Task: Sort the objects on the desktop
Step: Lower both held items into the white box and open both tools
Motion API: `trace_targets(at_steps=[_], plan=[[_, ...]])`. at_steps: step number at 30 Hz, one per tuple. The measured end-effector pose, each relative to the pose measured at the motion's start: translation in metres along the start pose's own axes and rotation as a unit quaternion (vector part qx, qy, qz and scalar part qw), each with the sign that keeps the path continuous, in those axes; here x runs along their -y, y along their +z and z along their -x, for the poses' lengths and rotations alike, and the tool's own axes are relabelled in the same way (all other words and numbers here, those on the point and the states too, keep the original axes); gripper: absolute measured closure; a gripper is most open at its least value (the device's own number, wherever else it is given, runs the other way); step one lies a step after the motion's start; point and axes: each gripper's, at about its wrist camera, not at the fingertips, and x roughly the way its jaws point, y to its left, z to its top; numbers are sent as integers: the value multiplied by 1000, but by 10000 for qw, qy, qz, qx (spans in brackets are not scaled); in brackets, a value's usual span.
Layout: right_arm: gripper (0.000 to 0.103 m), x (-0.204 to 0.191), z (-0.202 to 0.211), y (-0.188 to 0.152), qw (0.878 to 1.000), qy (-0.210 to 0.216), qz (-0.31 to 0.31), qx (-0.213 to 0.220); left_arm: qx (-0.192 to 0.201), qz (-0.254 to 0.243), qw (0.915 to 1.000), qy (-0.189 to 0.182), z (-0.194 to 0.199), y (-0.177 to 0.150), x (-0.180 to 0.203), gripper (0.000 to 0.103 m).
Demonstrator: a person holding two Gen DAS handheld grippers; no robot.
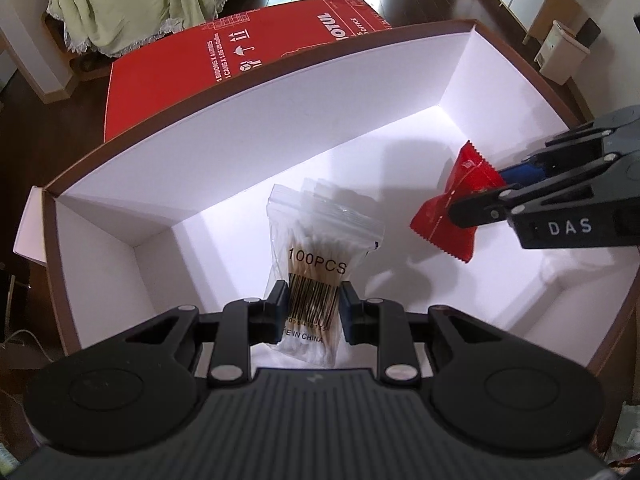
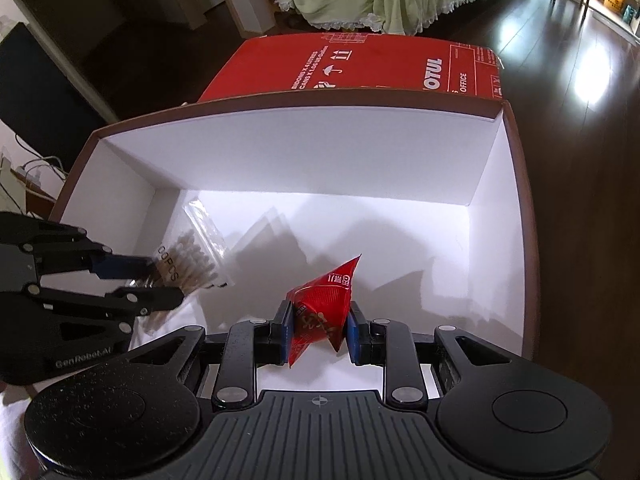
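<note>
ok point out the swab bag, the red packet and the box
swab bag (image 1: pixel 318 266), left wrist view, on its printed label
red packet (image 2: pixel 320 308), right wrist view, on its front face
box (image 1: pixel 248 148), left wrist view, on its far inner wall

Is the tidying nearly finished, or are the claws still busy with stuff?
Nothing lies loose in the white box yet, so no item looks put away. In hand: the left claw grips a clear bag of cotton swabs, and the right claw grips a red packet; both are held over the inside of the box. Left to do: let go of both. Whether more things wait outside the box is out of view.
</note>
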Motion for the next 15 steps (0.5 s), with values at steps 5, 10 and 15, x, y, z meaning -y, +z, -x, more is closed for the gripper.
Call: trace_targets(at_steps=[5, 10, 15], plan=[[77, 4, -7, 6, 9999, -6, -104, 22, -35, 135, 9999, -29, -6, 5, -1, 80], [77, 4, -13, 11, 10000, 0, -80, 32, -23, 154, 9999, -17, -10, 11, 0, 80], [77, 4, -17, 14, 9999, -26, -43, 133, -24, 206, 9998, -18, -16, 18, 1, 79]])
